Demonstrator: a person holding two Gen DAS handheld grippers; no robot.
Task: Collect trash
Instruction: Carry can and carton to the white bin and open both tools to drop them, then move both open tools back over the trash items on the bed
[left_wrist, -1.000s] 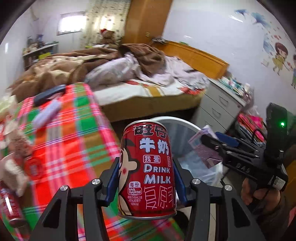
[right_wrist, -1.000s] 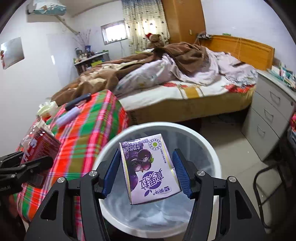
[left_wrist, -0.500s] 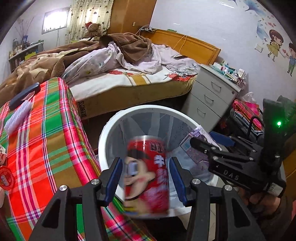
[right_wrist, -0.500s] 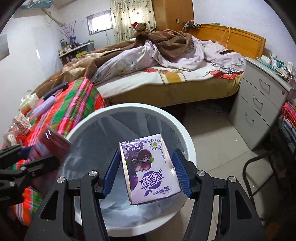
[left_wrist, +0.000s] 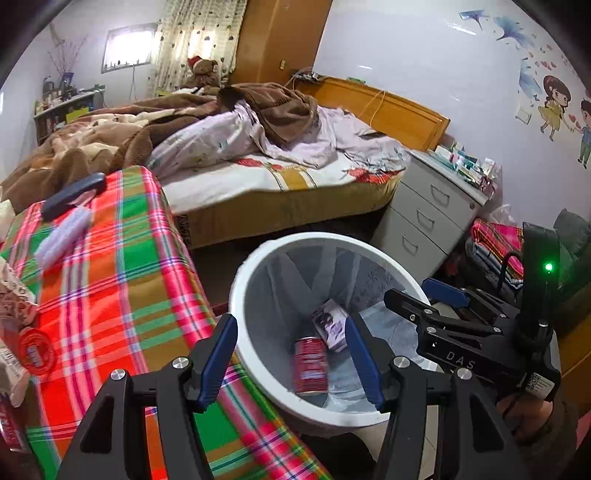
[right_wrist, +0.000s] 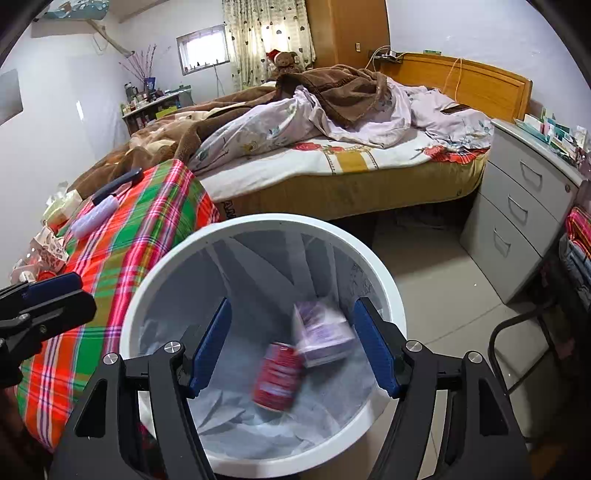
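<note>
With the red can (right_wrist: 277, 374) and the purple carton (right_wrist: 322, 332) now inside the white bin (right_wrist: 258, 225), the left gripper (left_wrist: 291, 360) and right gripper (right_wrist: 293, 347), jaws just opened and empty, should lift clear above the bin's rim; then work the plaid table (left_wrist: 110, 280) beside the bin.

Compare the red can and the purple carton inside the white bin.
The red metal can is round, while the purple paper drink carton is boxy with flat faces. The can lies nearer the camera, the carton beyond it toward the far wall of the white plastic bin. Both are inside the lined bin, held by neither gripper.
</note>
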